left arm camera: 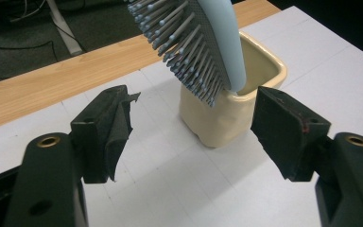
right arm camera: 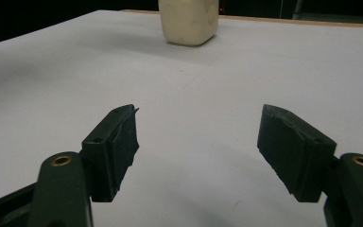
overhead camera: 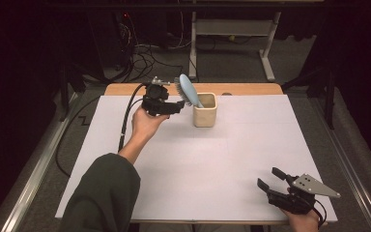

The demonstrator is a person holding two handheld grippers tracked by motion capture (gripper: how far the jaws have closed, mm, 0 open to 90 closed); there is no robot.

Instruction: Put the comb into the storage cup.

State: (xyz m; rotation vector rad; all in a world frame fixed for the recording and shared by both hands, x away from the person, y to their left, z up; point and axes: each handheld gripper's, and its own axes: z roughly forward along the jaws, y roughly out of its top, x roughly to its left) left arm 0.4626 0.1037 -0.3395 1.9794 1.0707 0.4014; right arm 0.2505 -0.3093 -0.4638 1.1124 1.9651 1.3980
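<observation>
Near the far edge of the table (overhead camera: 125, 193), the hairbrush (overhead camera: 187, 89) is standing in the cream cup (overhead camera: 205, 116) with its handle down inside and its bristled head sticking up and leaning to the left, toward the left gripper (overhead camera: 181, 103). It is resting this way because the cup is holding only the lower part, so the heavy head is tipping against the rim.

From the left gripper view, the left gripper (left arm camera: 194, 127) is pointing at the cup (left arm camera: 217, 123) with its jaws spread wide, and nothing is between them. The brush (left arm camera: 203, 47) is hanging just above and beyond the gap, bristles facing the camera. I judge the wide opening is meant to leave room around the brush head or the cup, but from this angle I cannot tell for sure whether a jaw is touching the bristles; in the high view they are looking very close.

At the near right corner, the right gripper (overhead camera: 272, 180) is waiting low over the table, well apart from the cup. Its jaws are also wide open and holding nothing, as the right gripper view (right arm camera: 198, 142) is showing, with the cup (right arm camera: 189, 21) far ahead. It is probably staying there so it is not blocking the left hand (overhead camera: 145, 123).
</observation>
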